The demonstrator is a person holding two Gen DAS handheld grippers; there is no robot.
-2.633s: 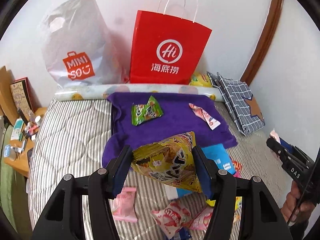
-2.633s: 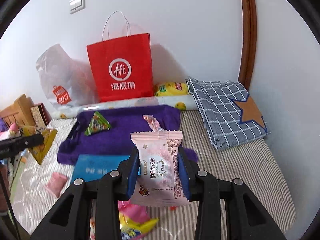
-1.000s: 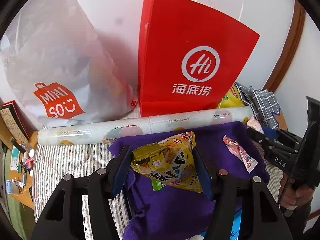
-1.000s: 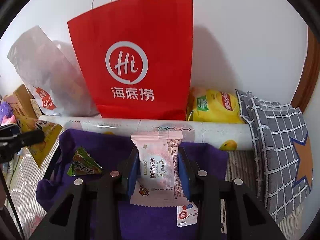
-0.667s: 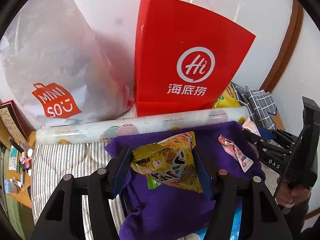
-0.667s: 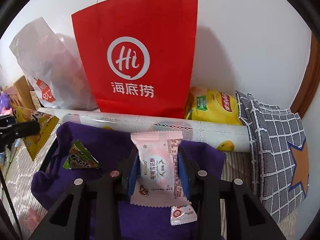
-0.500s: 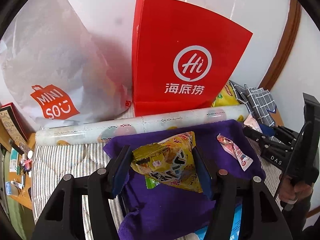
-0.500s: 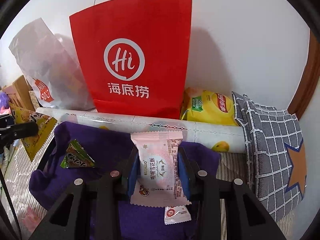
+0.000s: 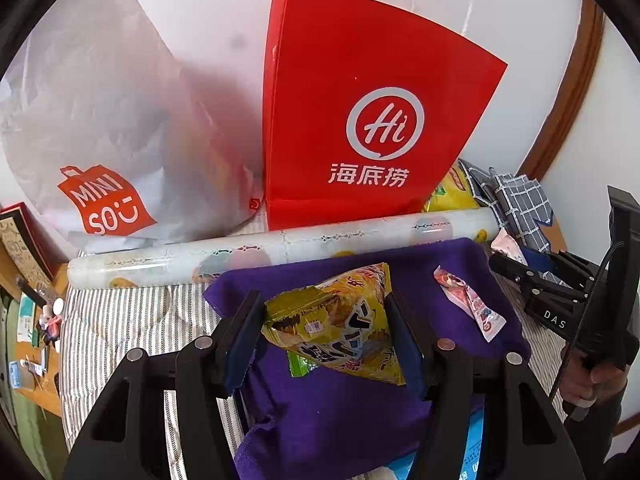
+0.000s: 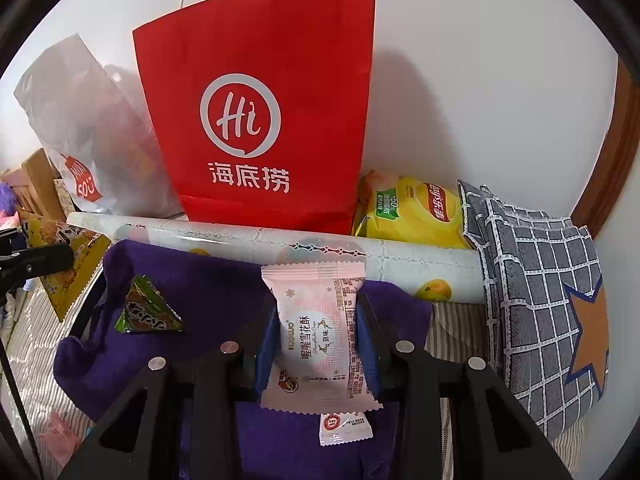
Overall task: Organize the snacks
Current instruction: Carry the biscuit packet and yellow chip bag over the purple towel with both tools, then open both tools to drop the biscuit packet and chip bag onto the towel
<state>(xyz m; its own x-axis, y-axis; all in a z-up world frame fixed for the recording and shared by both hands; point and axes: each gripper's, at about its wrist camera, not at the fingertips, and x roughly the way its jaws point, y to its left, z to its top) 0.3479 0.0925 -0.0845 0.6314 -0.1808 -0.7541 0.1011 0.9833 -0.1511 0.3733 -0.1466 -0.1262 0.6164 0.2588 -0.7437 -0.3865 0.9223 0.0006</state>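
Observation:
My left gripper point(image 9: 324, 320) is shut on a yellow triangular snack bag point(image 9: 340, 320), held above a purple towel point(image 9: 352, 412) on the bed. A green snack packet point(image 9: 298, 364) peeks from under it. A pink candy packet point(image 9: 468, 304) lies on the towel to the right. My right gripper point(image 10: 316, 332) is shut on a pink pastry packet point(image 10: 318, 336) above the same towel point(image 10: 208, 288). The green triangular packet point(image 10: 144, 314) lies at the towel's left in the right wrist view, and a small pink-and-white packet point(image 10: 344, 426) lies under the held one. The right gripper also shows in the left wrist view point(image 9: 520, 276).
A red paper bag point(image 9: 360, 120) and a white Miniso plastic bag point(image 9: 100, 128) stand against the wall behind a patterned roll point(image 9: 280, 244). A yellow chip bag point(image 10: 412, 212) and a folded checked cloth point(image 10: 548, 292) lie at the right. A blue box point(image 9: 472, 448) sits near the towel's front.
Both grippers, still holding their packets, moved forward from over the striped bed to above the purple towel, close to the bags at the wall. In the last second they drifted only slightly.

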